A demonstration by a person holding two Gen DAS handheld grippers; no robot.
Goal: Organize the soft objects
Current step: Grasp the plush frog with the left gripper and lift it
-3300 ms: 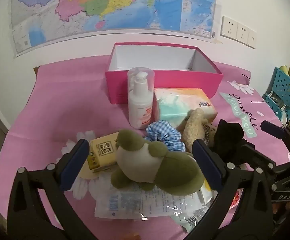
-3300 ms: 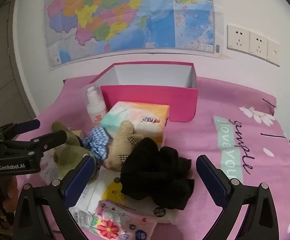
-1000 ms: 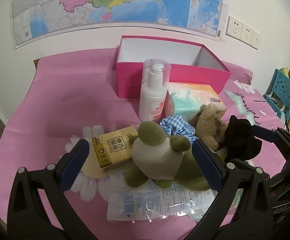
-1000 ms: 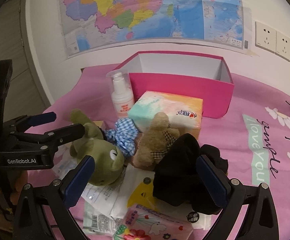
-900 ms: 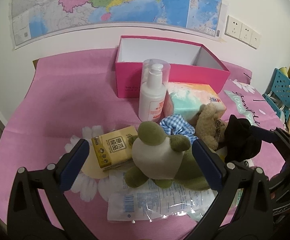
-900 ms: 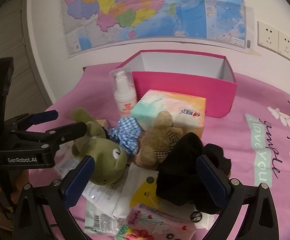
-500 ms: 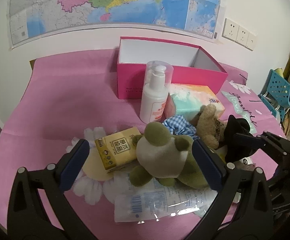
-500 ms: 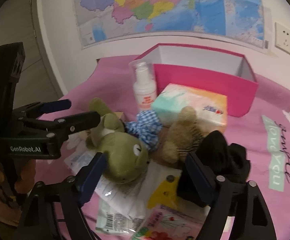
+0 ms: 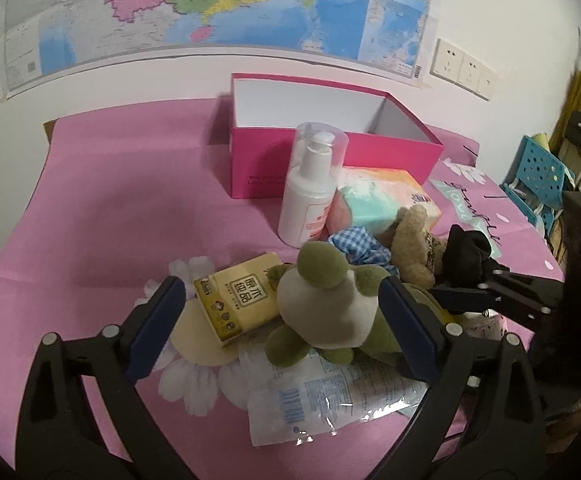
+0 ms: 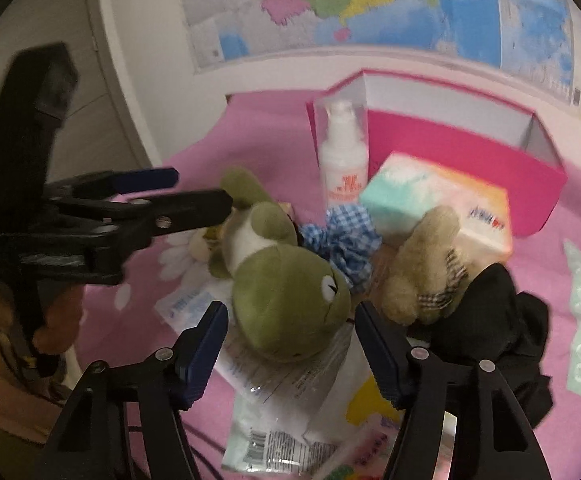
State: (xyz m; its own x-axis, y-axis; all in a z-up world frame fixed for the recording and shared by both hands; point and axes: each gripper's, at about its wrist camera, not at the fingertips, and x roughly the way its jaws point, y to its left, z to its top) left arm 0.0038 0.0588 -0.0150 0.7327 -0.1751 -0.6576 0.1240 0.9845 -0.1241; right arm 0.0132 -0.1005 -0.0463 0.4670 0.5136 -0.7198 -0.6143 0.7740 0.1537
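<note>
spread over the table, a pink cloth (image 9: 102, 184), with an open pink box (image 9: 330, 152) at the back by the wall and, in front of it, a tissue box (image 9: 382, 204), a pump bottle (image 9: 310, 192), a yellow tissue pack (image 9: 242, 300) and clear plastic packets (image 9: 322, 396). among the soft things in the middle, lying on the packets, a green frog plush (image 9: 330, 312), then a black cloth (image 10: 498, 320), a tan teddy bear (image 10: 426, 264) and a blue checked scrunchie (image 10: 346, 244) bunched together. around the frog's head, touching nothing, the right gripper (image 10: 290, 344) with fingers spread, and near its legs the left gripper (image 9: 282, 320) wide open, empty.
</note>
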